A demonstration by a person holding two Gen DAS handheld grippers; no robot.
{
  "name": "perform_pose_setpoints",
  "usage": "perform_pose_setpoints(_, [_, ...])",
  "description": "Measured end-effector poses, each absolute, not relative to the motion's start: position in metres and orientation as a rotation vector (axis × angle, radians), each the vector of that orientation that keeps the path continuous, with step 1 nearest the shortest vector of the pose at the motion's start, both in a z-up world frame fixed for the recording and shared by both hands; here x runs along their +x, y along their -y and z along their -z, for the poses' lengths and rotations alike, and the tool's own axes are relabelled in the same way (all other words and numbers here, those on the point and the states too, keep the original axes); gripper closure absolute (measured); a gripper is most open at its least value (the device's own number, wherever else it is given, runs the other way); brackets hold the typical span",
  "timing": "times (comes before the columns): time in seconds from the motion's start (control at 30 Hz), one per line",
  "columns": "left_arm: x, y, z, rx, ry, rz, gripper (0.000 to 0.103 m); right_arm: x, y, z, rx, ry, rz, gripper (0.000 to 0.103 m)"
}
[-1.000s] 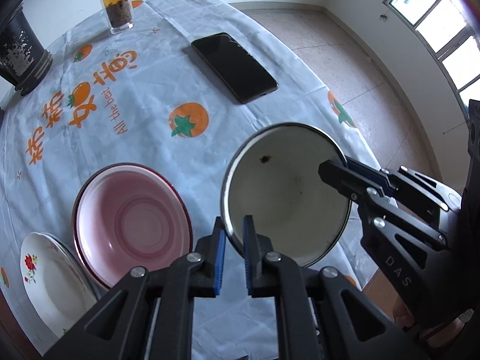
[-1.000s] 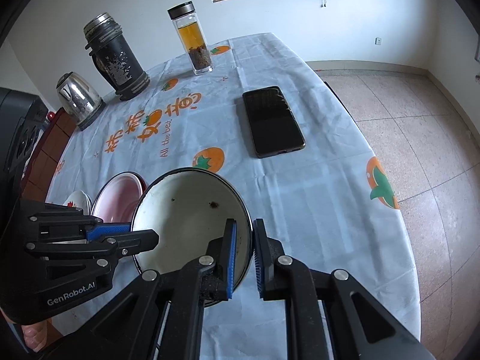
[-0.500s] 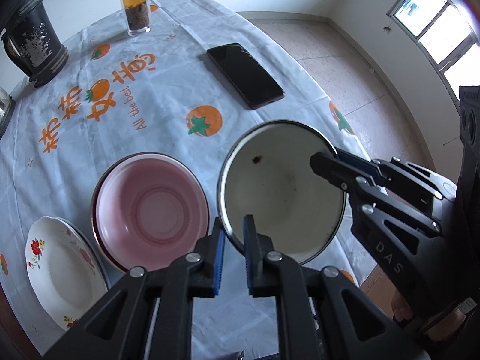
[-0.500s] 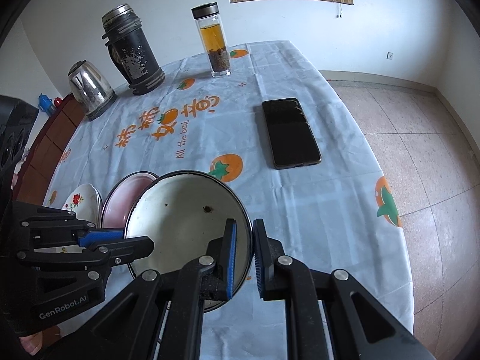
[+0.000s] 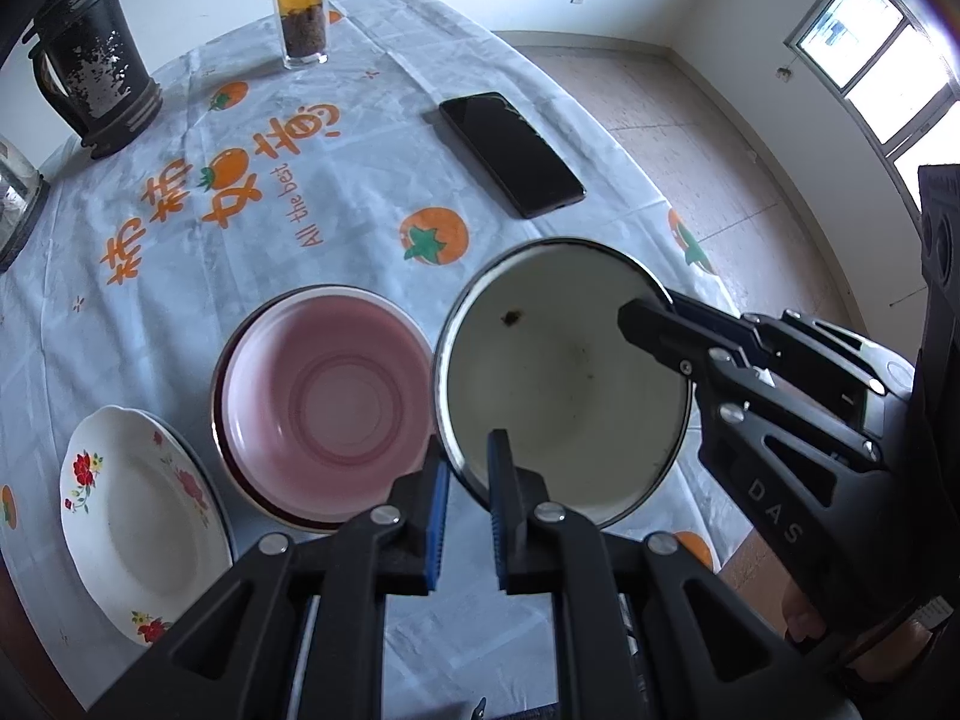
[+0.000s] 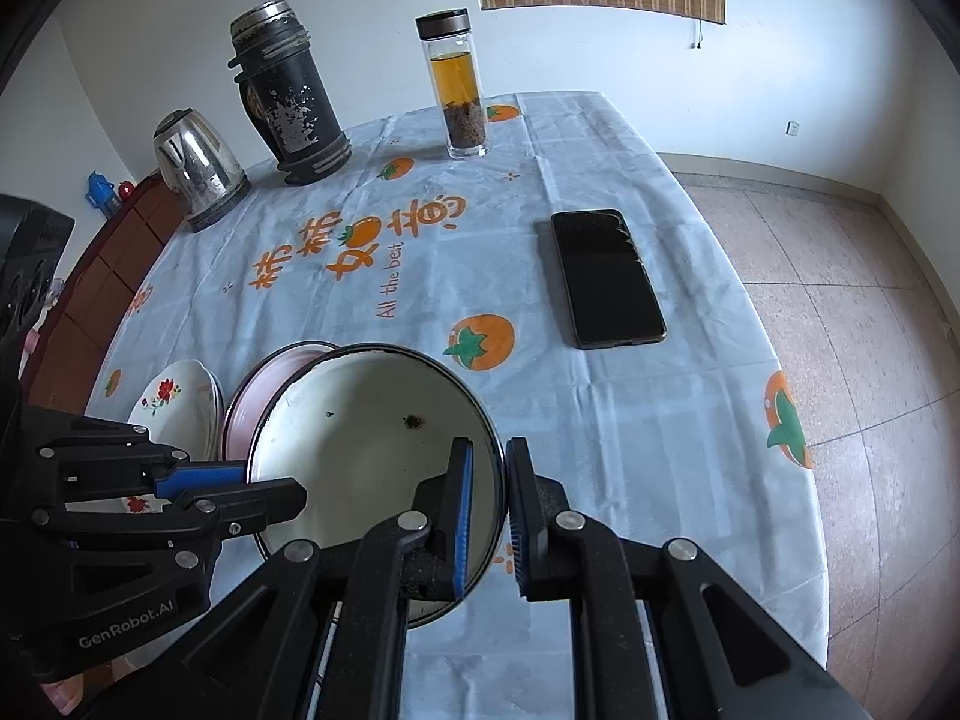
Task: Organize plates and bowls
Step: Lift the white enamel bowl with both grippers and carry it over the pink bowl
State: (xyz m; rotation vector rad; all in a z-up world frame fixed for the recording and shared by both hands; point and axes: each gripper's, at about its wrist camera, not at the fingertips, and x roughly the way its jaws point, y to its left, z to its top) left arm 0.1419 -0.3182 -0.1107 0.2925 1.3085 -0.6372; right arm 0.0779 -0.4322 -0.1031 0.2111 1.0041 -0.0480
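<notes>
A white enamel bowl (image 5: 564,384) with a dark rim is held above the table by both grippers. My left gripper (image 5: 467,468) is shut on its near rim. My right gripper (image 6: 489,480) is shut on its right rim; it also shows in the left wrist view (image 5: 660,312). The bowl (image 6: 366,438) has a dark speck inside. A pink bowl (image 5: 318,402) sits on the tablecloth just left of it, partly hidden behind it in the right wrist view (image 6: 270,378). A white flowered plate (image 5: 138,516) lies further left.
A black phone (image 6: 606,276) lies on the tablecloth to the right. A glass tea bottle (image 6: 456,84), a black thermos (image 6: 288,96) and a steel kettle (image 6: 198,168) stand at the far side. The table's right edge (image 6: 804,480) drops to a tiled floor.
Both grippers have carried the white bowl left and a little up, so it now hangs next to the pink bowl. Both stay shut on its rim.
</notes>
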Motion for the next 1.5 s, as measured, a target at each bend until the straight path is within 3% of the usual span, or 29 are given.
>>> perform_pose_setpoints(1.5, [0.145,0.241,0.107,0.196,-1.31,0.529,0.093,0.098,0.362,0.099,0.119,-1.002,-0.064,0.091])
